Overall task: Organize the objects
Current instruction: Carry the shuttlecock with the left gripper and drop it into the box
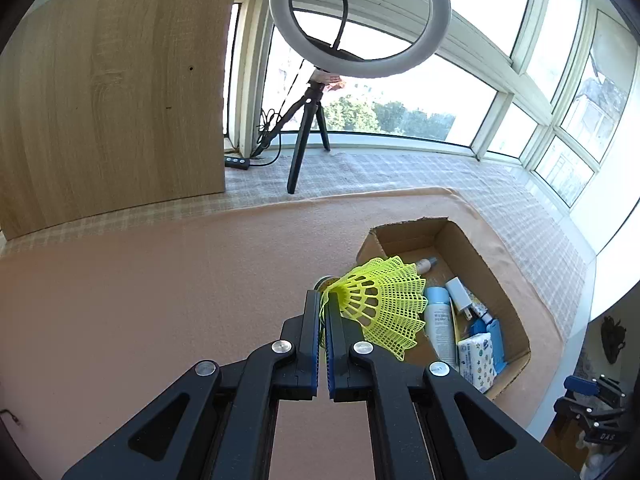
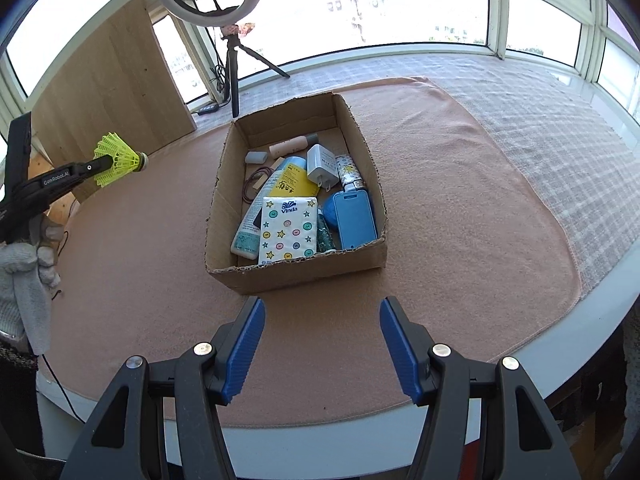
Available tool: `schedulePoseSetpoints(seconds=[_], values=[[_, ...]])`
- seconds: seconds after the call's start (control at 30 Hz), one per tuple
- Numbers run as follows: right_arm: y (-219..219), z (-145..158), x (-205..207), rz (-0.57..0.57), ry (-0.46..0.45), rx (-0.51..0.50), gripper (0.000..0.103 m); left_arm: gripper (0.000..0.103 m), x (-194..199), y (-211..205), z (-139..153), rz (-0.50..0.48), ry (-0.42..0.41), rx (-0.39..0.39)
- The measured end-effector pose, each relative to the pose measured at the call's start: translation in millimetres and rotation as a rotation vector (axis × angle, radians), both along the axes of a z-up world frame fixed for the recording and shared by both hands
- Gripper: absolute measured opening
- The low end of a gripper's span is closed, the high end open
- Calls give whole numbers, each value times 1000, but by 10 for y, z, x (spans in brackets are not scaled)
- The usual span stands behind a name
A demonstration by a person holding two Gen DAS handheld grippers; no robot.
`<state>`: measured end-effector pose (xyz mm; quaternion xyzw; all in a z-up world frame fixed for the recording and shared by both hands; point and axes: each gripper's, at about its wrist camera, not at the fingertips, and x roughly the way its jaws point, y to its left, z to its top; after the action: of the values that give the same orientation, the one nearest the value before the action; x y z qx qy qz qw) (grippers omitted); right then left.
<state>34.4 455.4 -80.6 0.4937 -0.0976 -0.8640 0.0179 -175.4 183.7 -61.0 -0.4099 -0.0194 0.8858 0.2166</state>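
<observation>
1. we had the left gripper (image 1: 323, 312) clenched on a yellow plastic shuttlecock (image 1: 380, 304); its fingers pinched the mesh skirt low, close to the neck, and the skirt flared out to the right of the fingertips.
2. in the right wrist view the shuttlecock (image 2: 116, 158) hung in the air well left of the cardboard box (image 2: 296, 272), its cork head pointing toward the box and the skirt trailing back over the fingers.
3. our right gripper (image 2: 322, 344) was released, jaws wide apart with nothing between them, just short of the box's near wall.
4. we judged the shuttlecock very light, so weight was no concern; the mesh skirt looked springy and easily crushed, and a hard squeeze on it would likely deform it.
5. the firmer place to hold seemed to be the neck where the ribs meet the head, roughly where our fingers already sat.
6. being so light and round-headed, it would probably bounce or roll if let go from high up, so a low release seemed wise.
7. beyond our right fingertips the box already held a vinda tissue pack (image 2: 288, 228), a white charger plug (image 2: 322, 164) and a blue case (image 2: 356, 220); free floor showed mostly at its far end.
</observation>
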Motion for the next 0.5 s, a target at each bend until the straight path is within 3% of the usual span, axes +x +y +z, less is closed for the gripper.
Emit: schedulePoseSetpoints(seconds=[0.27,0.5], values=[[141,-45,82,7,-4,11,56,2,-227,1123,12,-127,11,-19],[274,-95,120,5,-14,3,56,2,-424,1669,-99,-158,-9,-37]])
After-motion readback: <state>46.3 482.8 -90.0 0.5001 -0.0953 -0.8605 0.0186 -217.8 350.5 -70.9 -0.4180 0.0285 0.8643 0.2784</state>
